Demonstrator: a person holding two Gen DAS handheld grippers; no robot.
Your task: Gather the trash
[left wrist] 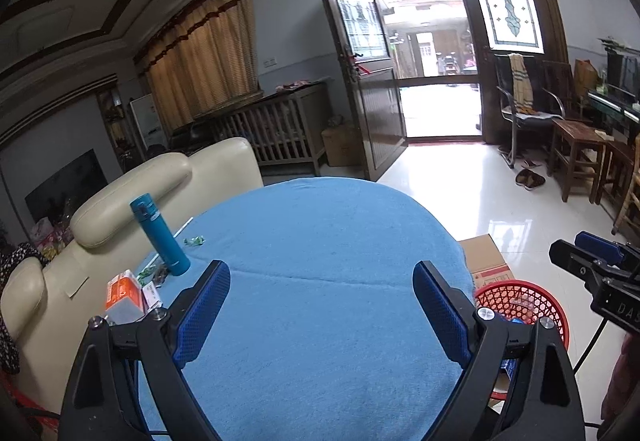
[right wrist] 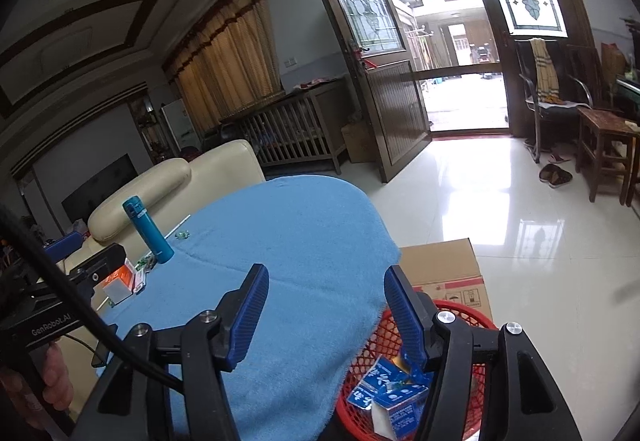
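A red mesh basket (right wrist: pixel 472 315) stands on the floor at the table's right edge and holds a crushed blue carton (right wrist: pixel 396 393); it also shows in the left wrist view (left wrist: pixel 520 301). My right gripper (right wrist: pixel 326 285) is open and empty above the basket and table edge. My left gripper (left wrist: pixel 322 281) is open and empty over the blue tablecloth (left wrist: pixel 328 241). Small green wrappers (left wrist: pixel 195 240) lie near a teal flask (left wrist: pixel 160 237). An orange and white box (left wrist: pixel 124 293) sits at the table's left.
A cream sofa (left wrist: pixel 160 177) stands behind the table on the left. A cardboard box (right wrist: pixel 444 261) sits beside the basket. Glossy floor runs to an open door (left wrist: pixel 436 53), with chairs and stools (left wrist: pixel 576 157) at right.
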